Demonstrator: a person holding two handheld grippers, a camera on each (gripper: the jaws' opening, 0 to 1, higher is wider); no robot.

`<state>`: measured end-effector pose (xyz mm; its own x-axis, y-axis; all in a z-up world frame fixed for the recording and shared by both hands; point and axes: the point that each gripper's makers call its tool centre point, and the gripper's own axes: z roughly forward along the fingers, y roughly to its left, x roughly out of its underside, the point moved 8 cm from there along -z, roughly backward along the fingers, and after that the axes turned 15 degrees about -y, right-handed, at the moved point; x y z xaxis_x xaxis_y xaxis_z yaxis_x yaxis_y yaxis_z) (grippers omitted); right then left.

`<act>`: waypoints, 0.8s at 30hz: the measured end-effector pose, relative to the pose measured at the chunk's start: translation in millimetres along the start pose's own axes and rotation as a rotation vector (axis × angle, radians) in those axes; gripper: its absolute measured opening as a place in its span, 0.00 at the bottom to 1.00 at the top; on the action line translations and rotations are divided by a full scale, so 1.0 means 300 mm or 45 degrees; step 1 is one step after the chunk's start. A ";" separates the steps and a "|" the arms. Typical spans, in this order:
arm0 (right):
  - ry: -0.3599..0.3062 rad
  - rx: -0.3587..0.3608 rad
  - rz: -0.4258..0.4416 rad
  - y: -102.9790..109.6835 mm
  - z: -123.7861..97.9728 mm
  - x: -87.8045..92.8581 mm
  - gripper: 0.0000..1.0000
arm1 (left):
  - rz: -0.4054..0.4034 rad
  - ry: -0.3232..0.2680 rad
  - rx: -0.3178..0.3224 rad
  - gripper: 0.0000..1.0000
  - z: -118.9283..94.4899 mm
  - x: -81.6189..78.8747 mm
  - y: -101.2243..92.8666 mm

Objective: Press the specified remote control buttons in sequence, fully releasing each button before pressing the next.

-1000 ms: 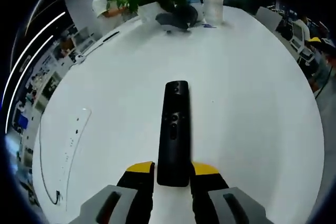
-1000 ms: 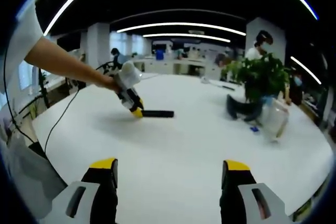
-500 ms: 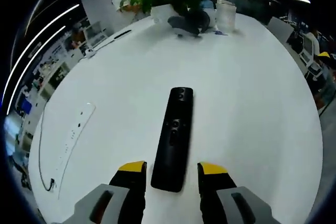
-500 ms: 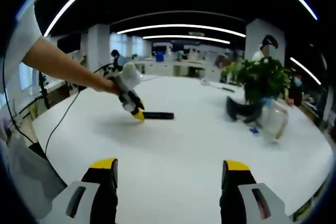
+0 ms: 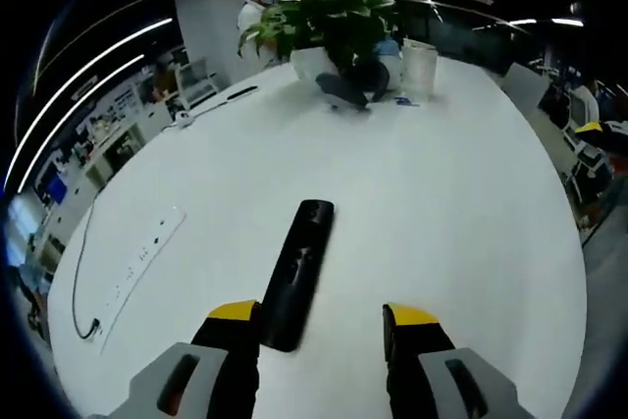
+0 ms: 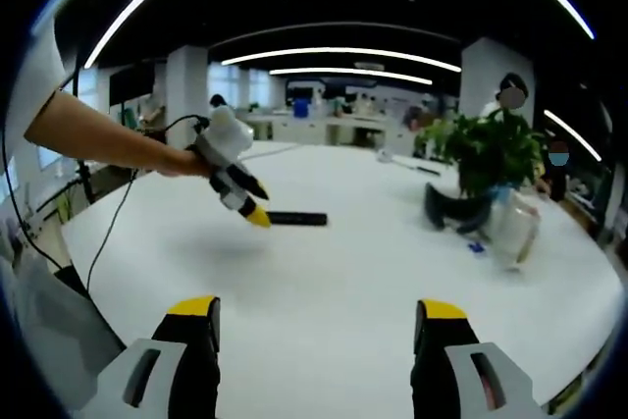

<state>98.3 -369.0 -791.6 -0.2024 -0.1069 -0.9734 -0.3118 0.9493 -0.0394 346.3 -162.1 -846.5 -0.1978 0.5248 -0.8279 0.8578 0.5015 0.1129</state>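
in the left gripper view the left gripper (image 5: 319,326) stands at 6 o'clock with its yellow-tipped jaws apart and nothing between them; the black remote control (image 5: 296,271) lies flat on the white table (image 5: 461,223), its near end just beside the 7 o'clock jaw and apparently free of it, its length running up toward 12 o'clock. a cluster of buttons shows midway along its face, too small to tell apart. farther off at 9 o'clock a white power strip (image 5: 139,256) with its cord lies near the table edge, and far away at 12 o'clock sit a potted plant (image 5: 339,17), a dark object at its foot and a clear container (image 5: 419,70). in the right gripper view the right gripper (image 6: 314,340) sits low at 6 o'clock, jaws wide apart and empty, well apart from everything. beyond it, toward 10 o'clock, a person's arm (image 6: 98,137) holds the other gripper tilted down, its yellow tip just beside the near end of the remote — touching or not, i cannot tell. the plant stands at 2 o'clock with people and desks far behind. as for progress, i judge the remote is set down and in view, but no jaw rests on a button — so the presses, as far as these pictures show, seem to lie ahead, and which buttons are wanted is not given.
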 end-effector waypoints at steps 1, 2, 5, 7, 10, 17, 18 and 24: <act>0.000 0.000 0.002 0.000 0.000 0.000 0.80 | -0.002 -0.009 -0.002 0.52 -0.007 0.000 -0.007; 0.001 -0.001 0.003 0.000 0.000 0.000 0.80 | -0.004 -0.020 -0.006 0.52 -0.022 -0.001 -0.021; -0.005 -0.004 0.000 0.001 0.000 -0.001 0.80 | -0.009 -0.062 -0.024 0.52 -0.065 -0.010 -0.055; -0.007 -0.007 -0.006 0.003 -0.001 -0.002 0.80 | -0.011 -0.079 -0.031 0.52 -0.082 -0.012 -0.062; -0.011 -0.011 -0.022 0.007 -0.001 -0.003 0.80 | -0.017 -0.101 -0.043 0.53 -0.119 -0.021 -0.080; -0.028 -0.004 -0.021 0.005 -0.004 -0.009 0.80 | -0.020 -0.146 -0.063 0.54 -0.190 -0.035 -0.123; -0.031 -0.005 -0.022 0.005 -0.004 -0.010 0.80 | -0.018 -0.145 -0.065 0.55 -0.194 -0.033 -0.124; -0.049 -0.014 -0.047 0.013 -0.007 -0.016 0.80 | -0.005 -0.169 -0.070 0.56 -0.247 -0.045 -0.164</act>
<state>96.0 -365.6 -786.7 -0.1546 -0.1300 -0.9794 -0.3284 0.9417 -0.0732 271.6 -142.9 -800.3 -0.1339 0.4289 -0.8934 0.8289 0.5426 0.1362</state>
